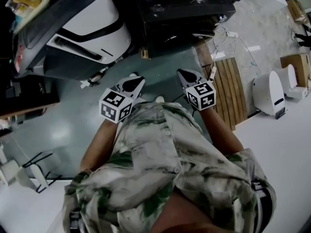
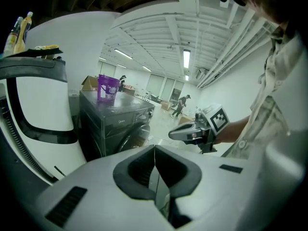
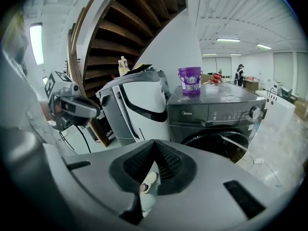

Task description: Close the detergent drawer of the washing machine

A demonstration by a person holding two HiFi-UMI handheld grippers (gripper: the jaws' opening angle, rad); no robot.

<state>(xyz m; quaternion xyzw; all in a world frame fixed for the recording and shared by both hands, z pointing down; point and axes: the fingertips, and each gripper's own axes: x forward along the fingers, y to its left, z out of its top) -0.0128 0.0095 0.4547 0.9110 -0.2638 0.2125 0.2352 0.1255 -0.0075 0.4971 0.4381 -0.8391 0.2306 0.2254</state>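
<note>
The dark grey washing machine (image 1: 184,8) stands ahead of me; it also shows in the right gripper view (image 3: 216,114) and the left gripper view (image 2: 115,121). A purple tub (image 3: 190,81) sits on its top. The drawer panel (image 3: 188,113) at the upper left of its front looks flush with the front. Both grippers hang in the air short of the machine, touching nothing. My left gripper (image 1: 134,83) has its jaws together with nothing between them (image 2: 154,150). My right gripper (image 1: 187,75) is shut and empty too (image 3: 155,146).
A large white-and-grey appliance (image 1: 82,28) stands left of the washer. Wooden slats (image 1: 228,91), loose cables (image 1: 233,42) and a white device (image 1: 269,93) lie on the floor at the right. A wooden staircase (image 3: 134,28) rises behind. People stand far off in the hall.
</note>
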